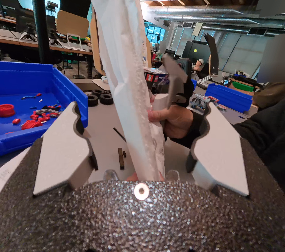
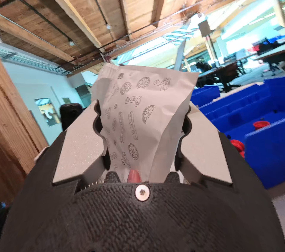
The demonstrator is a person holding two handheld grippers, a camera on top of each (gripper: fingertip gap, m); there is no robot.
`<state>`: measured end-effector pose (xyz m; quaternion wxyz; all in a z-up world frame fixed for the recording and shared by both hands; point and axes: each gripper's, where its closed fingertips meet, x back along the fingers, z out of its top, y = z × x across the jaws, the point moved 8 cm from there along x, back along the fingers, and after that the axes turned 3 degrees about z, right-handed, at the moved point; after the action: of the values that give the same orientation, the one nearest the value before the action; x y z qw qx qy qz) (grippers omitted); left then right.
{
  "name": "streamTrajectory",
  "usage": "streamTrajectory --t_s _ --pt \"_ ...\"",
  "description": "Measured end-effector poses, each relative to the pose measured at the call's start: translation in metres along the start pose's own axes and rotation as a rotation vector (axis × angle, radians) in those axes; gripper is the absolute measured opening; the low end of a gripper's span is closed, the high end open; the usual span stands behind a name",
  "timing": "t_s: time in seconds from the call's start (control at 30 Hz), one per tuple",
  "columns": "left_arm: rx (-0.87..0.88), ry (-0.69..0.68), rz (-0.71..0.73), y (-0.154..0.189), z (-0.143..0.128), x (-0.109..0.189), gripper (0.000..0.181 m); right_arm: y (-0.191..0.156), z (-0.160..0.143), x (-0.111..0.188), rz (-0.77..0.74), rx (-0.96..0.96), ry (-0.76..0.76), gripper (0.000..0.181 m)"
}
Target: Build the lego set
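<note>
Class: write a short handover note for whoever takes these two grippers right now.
Left hand-held gripper: open, jaws either side of the white paper bag, not touching it.
Right hand-held gripper: jaws wide, bag fills the gap; grip unclear.
A hand pinches the bag.
Red pieces lie in the blue bin, black tyres on the table.
Bag looks unopened; opening and building remain.
</note>
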<state>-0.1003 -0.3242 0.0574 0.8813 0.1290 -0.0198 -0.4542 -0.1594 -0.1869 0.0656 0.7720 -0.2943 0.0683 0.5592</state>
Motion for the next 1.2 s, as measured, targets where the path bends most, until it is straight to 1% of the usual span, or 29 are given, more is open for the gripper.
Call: streamTrajectory --t_s 0.03,0.1,0.13,0.23,0.27,0.33,0.37,0.43,0.47,0.53,0.57,0.67,0.7,0.73,0.8,0.83,0.87,0.9,0.97,1.0,1.03,1.1,1.17,1.2 --pt "0.013 -0.003 -0.003 0.000 0.000 0.000 0.150 -0.002 0.003 0.000 0.057 0.000 0.018 0.114" --pt "0.040 -0.023 -0.030 0.000 0.000 -0.003 0.151 -0.005 0.012 0.001 0.167 -0.034 0.086 0.139" --pt "0.041 -0.043 -0.045 0.001 -0.001 -0.005 0.151 -0.002 0.018 0.003 0.186 -0.052 0.126 0.144" --pt "0.016 -0.062 -0.065 0.000 0.000 -0.010 0.152 0.014 0.041 0.008 0.154 -0.050 0.205 0.158" --pt "0.027 -0.066 -0.091 0.001 0.001 -0.013 0.152 0.018 0.048 0.009 0.148 -0.047 0.218 0.158" --pt "0.026 -0.054 -0.120 0.003 0.004 -0.015 0.152 0.027 0.051 0.007 0.062 -0.015 0.190 0.155" --pt "-0.001 -0.049 -0.103 0.001 0.005 -0.015 0.152 0.030 0.050 0.005 0.011 0.015 0.164 0.151" --pt "-0.059 -0.026 0.014 -0.010 0.006 -0.010 0.151 0.032 0.049 0.003 -0.069 0.053 0.154 0.133" --pt "-0.077 -0.008 0.059 -0.016 0.007 -0.006 0.151 0.031 0.050 0.001 -0.075 0.066 0.160 0.129" --pt "-0.066 0.026 0.073 -0.022 0.009 0.001 0.151 0.029 0.051 -0.002 -0.110 0.098 0.168 0.130" --pt "-0.041 0.036 0.049 -0.023 0.011 0.005 0.151 0.027 0.052 -0.003 -0.108 0.109 0.178 0.131" --pt "0.030 -0.007 -0.069 -0.022 0.009 0.010 0.153 0.017 0.050 -0.012 0.069 0.060 0.169 0.150" --pt "0.052 -0.030 -0.094 -0.021 0.007 0.010 0.153 0.016 0.052 -0.015 0.105 0.032 0.170 0.151" --pt "0.051 -0.060 -0.111 -0.021 0.004 0.010 0.153 0.017 0.054 -0.018 0.118 0.011 0.169 0.147" --pt "-0.004 -0.120 -0.099 -0.022 -0.002 0.012 0.153 0.017 0.062 -0.023 0.153 -0.012 0.197 0.138" --pt "-0.023 -0.118 -0.076 -0.023 0.000 0.013 0.153 0.018 0.066 -0.026 0.148 -0.010 0.217 0.134" --pt "-0.030 -0.096 -0.074 -0.023 0.003 0.015 0.153 0.022 0.066 -0.029 0.091 0.018 0.189 0.130" --pt "-0.022 -0.057 -0.093 -0.023 0.007 0.018 0.153 0.027 0.063 -0.033 -0.009 0.059 0.144 0.125" --pt "0.025 0.038 -0.116 -0.027 0.014 0.025 0.153 0.034 0.058 -0.037 -0.153 0.142 0.076 0.117" --pt "0.048 0.062 -0.117 -0.031 0.015 0.028 0.153 0.036 0.056 -0.039 -0.190 0.158 0.062 0.114" --pt "0.069 0.065 -0.108 -0.036 0.015 0.031 0.153 0.037 0.055 -0.041 -0.197 0.173 0.068 0.114" --pt "0.118 0.026 -0.074 -0.047 0.012 0.036 0.153 0.039 0.056 -0.044 -0.206 0.216 0.091 0.115" --pt "0.155 0.008 -0.038 -0.056 0.012 0.041 0.153 0.038 0.057 -0.049 -0.127 0.187 0.133 0.127" --pt "0.167 0.008 -0.011 -0.061 0.012 0.043 0.153 0.036 0.058 -0.052 -0.079 0.182 0.143 0.130"
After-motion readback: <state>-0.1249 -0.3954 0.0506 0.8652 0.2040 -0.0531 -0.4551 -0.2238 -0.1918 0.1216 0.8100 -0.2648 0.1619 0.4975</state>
